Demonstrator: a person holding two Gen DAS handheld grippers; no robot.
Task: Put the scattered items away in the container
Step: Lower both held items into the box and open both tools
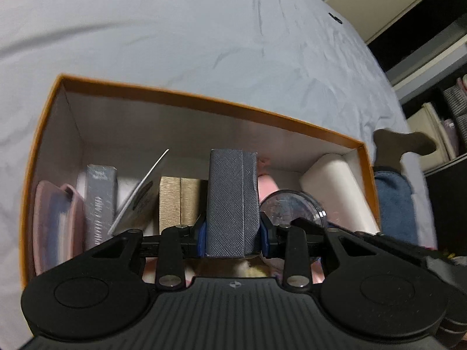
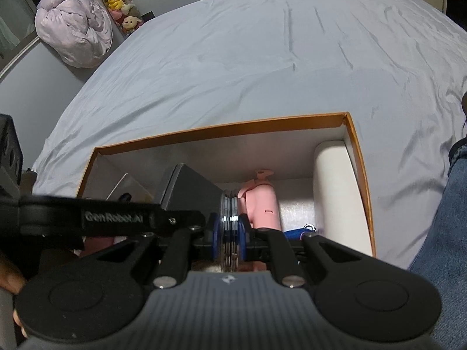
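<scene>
Left gripper [image 1: 233, 237] was seen clamped on a grey textured rectangular case [image 1: 233, 201], blue pads pressed against its two sides, case held upright over the open orange-rimmed cardboard box with white inner walls [image 1: 204, 103]. Right gripper [image 2: 230, 233] was seen closed narrow on a round clear-lidded disc case [image 2: 230, 227], gripped edge-on between its blue pads, also over the box; the same disc was seen just right of the grey case in the left wrist view. The box was set on a pale grey wrinkled bedsheet [image 1: 175, 29]. Already inside the box: a pink flat pouch [image 1: 55, 221] against the left wall, a dark grey printed carton [image 1: 99, 204] beside it, a white card [image 1: 140, 195] leaned tilted, a gold textured box [image 1: 178, 201], a pink plastic item [image 2: 261, 201] near the far wall, a white cylinder roll [image 2: 335, 189] along the right wall, and something blue [image 2: 297, 233] low by the roll, not identifiable. A denim-clad leg [image 2: 443, 218] was seen to the right of the box
</scene>
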